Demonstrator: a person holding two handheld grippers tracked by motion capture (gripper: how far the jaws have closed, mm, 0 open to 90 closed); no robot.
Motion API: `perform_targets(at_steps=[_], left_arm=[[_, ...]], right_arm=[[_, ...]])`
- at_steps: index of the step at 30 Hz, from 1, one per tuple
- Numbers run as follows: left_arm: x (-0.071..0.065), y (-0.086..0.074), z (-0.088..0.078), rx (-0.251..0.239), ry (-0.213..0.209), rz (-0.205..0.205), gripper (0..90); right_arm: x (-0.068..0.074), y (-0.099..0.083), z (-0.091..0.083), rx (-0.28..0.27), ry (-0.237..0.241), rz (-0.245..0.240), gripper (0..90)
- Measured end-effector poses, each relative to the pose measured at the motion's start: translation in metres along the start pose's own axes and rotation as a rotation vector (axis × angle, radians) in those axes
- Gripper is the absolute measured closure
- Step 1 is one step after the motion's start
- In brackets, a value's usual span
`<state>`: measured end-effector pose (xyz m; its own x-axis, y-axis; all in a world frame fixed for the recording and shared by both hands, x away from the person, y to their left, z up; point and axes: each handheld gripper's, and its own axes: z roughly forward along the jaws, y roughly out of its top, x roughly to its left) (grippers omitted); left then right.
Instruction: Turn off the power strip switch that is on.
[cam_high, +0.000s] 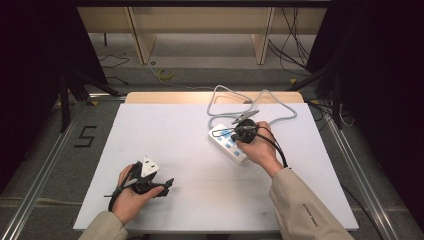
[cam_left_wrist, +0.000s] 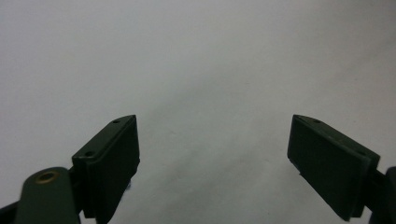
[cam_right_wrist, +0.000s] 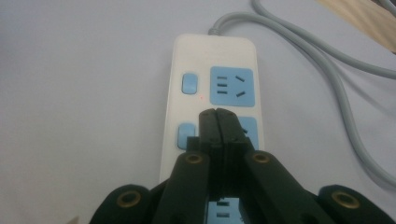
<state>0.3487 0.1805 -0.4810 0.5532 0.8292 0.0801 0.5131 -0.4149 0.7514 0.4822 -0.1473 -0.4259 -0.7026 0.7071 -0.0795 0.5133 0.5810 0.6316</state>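
A white power strip (cam_high: 226, 141) with blue sockets and blue switches lies right of the middle of the white board (cam_high: 190, 150). Its grey cable (cam_high: 272, 102) loops toward the back edge. My right gripper (cam_high: 233, 134) is shut and holds nothing. In the right gripper view its tip (cam_right_wrist: 217, 113) hovers over the strip (cam_right_wrist: 196, 56) at the second socket, beside the second switch (cam_right_wrist: 187, 135); contact cannot be told. A small red light (cam_right_wrist: 201, 97) glows on the strip. My left gripper (cam_high: 167, 184) rests low at the front left, jaws wide open (cam_left_wrist: 215, 121) over bare board. A white piece (cam_high: 148, 166) sits at its top.
The board covers a wooden table (cam_high: 150, 96) whose far edge shows behind it. Metal rails (cam_high: 45, 165) run along both sides. On the floor are a "5" mark (cam_high: 85, 136), a yellow coil (cam_high: 165, 74) and loose cables (cam_high: 295, 40). Wooden furniture legs (cam_high: 142, 45) stand beyond.
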Motion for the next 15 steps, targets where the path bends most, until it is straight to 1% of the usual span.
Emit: perform_targets(at_steps=[6,15], left_arm=[[0.0002,0.0,-0.0003,-0.001,0.0,0.0,16.5],[0.0002,0.0001,-0.0002,-0.001,0.0,0.0,16.5]], right_arm=[[0.0003,0.0023,0.0034,0.007,0.004,0.006,90.0],[0.0003,0.0037,0.0077,0.014,0.01,0.004,90.0]])
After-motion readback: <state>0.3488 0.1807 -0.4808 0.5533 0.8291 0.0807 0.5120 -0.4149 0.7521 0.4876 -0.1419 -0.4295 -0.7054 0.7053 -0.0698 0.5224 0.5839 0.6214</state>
